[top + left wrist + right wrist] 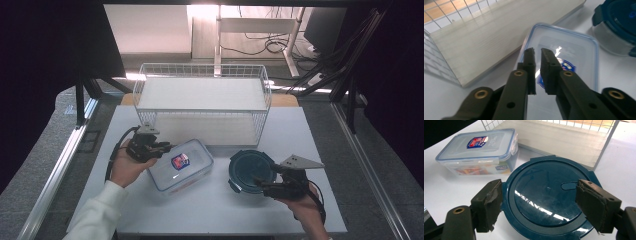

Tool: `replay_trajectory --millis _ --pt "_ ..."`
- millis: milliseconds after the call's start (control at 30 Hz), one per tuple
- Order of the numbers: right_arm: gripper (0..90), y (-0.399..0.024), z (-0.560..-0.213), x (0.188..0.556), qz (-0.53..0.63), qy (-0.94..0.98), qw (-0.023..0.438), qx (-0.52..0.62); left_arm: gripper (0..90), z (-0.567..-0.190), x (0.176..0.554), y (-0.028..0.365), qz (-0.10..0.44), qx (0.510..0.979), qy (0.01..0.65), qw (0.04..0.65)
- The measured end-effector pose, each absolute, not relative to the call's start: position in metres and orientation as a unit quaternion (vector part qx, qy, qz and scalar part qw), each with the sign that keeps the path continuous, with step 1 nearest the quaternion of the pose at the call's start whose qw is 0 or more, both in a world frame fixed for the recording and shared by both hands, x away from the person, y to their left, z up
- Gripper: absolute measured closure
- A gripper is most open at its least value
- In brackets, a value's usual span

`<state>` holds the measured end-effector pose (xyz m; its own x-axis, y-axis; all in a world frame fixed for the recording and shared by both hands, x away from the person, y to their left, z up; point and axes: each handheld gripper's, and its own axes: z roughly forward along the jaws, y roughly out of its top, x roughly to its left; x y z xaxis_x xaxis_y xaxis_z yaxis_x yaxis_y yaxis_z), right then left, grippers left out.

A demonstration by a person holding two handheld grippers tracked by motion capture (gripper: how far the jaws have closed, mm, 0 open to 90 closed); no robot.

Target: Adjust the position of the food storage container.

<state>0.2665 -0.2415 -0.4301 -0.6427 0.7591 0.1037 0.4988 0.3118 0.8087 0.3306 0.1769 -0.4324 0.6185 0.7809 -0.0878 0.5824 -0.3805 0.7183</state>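
Two tubs sit before the wire rack (202, 95). The left hand-held gripper (166, 148), jaws nearly together and empty, hovers over the rectangular box (181, 165), likely to press its lid. The right hand-held gripper (260, 184) straddles the round tub (251, 171), jaws wide apart at its rim, seemingly to steady it.

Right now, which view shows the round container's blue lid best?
The right gripper view: the blue lid lies close and almost whole, its vent tab visible. The high view shows it small, near the right gripper. The left gripper view catches just its edge.
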Motion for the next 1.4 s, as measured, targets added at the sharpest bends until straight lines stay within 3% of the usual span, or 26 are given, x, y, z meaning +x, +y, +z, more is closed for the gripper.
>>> replay_trajectory --millis 233,833,1400 --pt "22.2 -0.244 -0.430 0.267 0.437 0.788 0.166 0.400 89.5 -0.449 0.358 0.170 0.140 0.835 0.410 0.338" --pt "22.6 -0.246 -0.430 0.268 0.440 0.780 0.180 0.406 89.9 -0.467 0.388 0.139 0.183 0.871 0.368 0.268" --pt "22.7 -0.246 -0.430 0.268 0.439 0.781 0.182 0.405 90.0 -0.473 0.394 0.134 0.154 0.885 0.356 0.258"
